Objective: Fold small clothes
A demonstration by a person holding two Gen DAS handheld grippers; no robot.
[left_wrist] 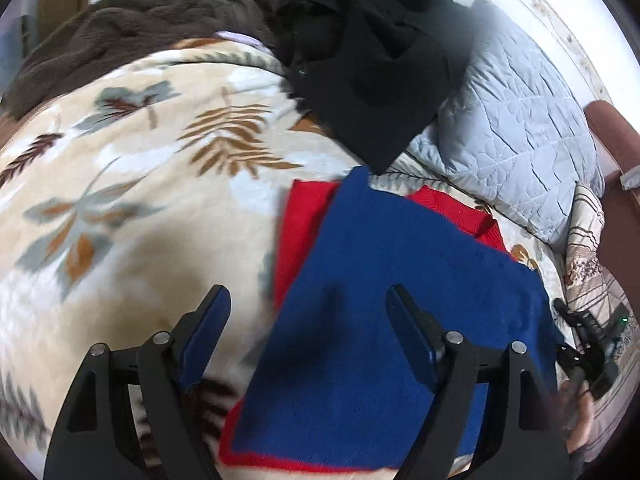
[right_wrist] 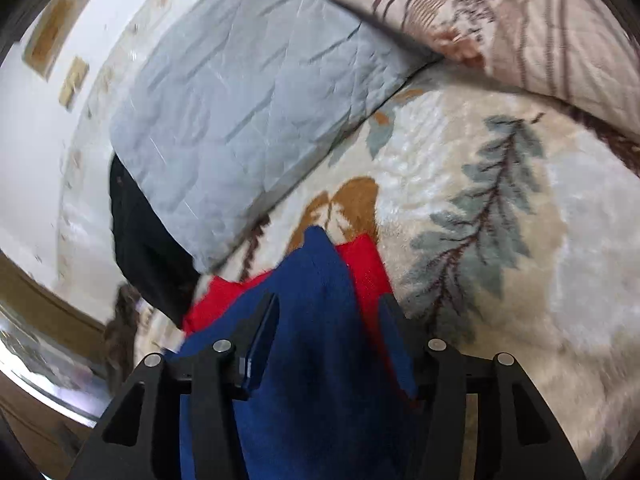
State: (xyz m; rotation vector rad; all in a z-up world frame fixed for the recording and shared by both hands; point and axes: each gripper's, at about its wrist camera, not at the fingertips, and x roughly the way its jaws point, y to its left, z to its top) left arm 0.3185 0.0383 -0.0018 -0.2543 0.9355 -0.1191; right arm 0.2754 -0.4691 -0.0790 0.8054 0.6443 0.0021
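Left tongs point(left_wrist: 308, 300) open above blue cloth point(left_wrist: 400, 280).

Bed covered by cream leaf-print blanket point(left_wrist: 132, 208). Lying on it: red cloth point(left_wrist: 298, 220) under blue cloth point(left_wrist: 380, 300), black garment point(left_wrist: 372, 80), brown fleece point(left_wrist: 120, 36), pale blue quilted pillow point(left_wrist: 516, 132), striped pillow point(right_wrist: 520, 20).

The blue cloth point(left_wrist: 400, 280) hides most of the red cloth point(left_wrist: 300, 224); the right gripper point(left_wrist: 588, 344), lower right, is edge-cropped and blurred.
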